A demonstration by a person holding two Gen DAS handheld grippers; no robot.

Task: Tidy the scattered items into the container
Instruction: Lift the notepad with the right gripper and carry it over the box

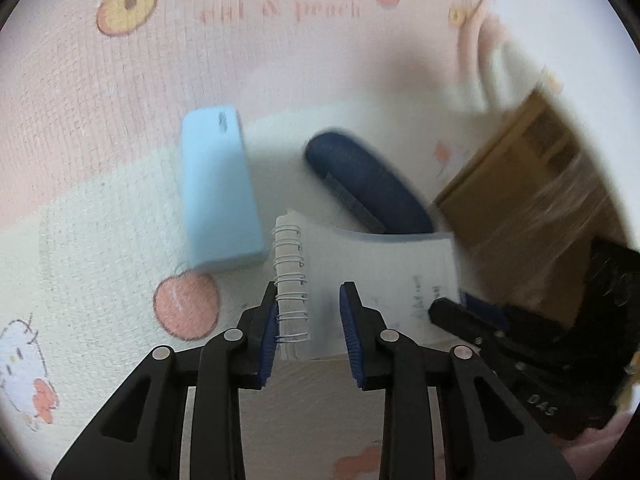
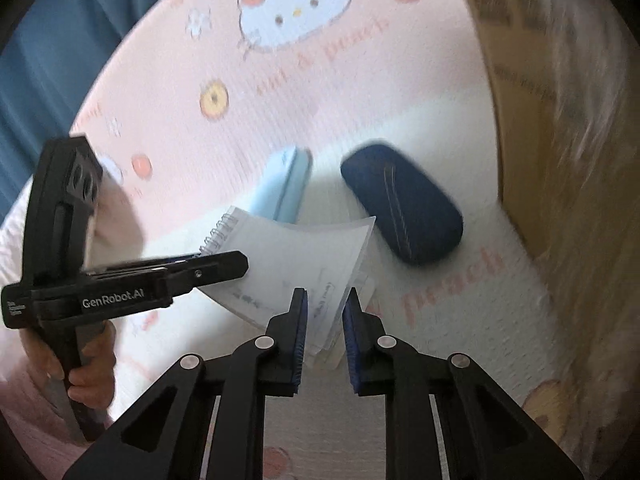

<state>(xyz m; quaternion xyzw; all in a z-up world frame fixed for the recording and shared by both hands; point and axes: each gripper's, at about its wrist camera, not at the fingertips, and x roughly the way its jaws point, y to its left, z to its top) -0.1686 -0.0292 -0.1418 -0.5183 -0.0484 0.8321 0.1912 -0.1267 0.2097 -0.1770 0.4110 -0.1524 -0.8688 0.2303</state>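
With the left claw (image 1: 308,320) pinching the spiral notebook (image 1: 360,264) at its binding and the right claw (image 2: 325,322) clamped on loose pages at 3 o'clock, uneven pulling could tear them.

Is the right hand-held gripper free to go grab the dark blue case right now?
Probably not: the right hand-held gripper is shut on the spiral notebook's corner. The dark blue case lies uncovered just beyond it.

The left gripper (image 1: 308,304) is gripping the spiral notebook (image 1: 360,276) by its wire binding, above the patterned mat (image 1: 100,140), near a light-blue case (image 1: 216,188) and navy case (image 1: 364,184).
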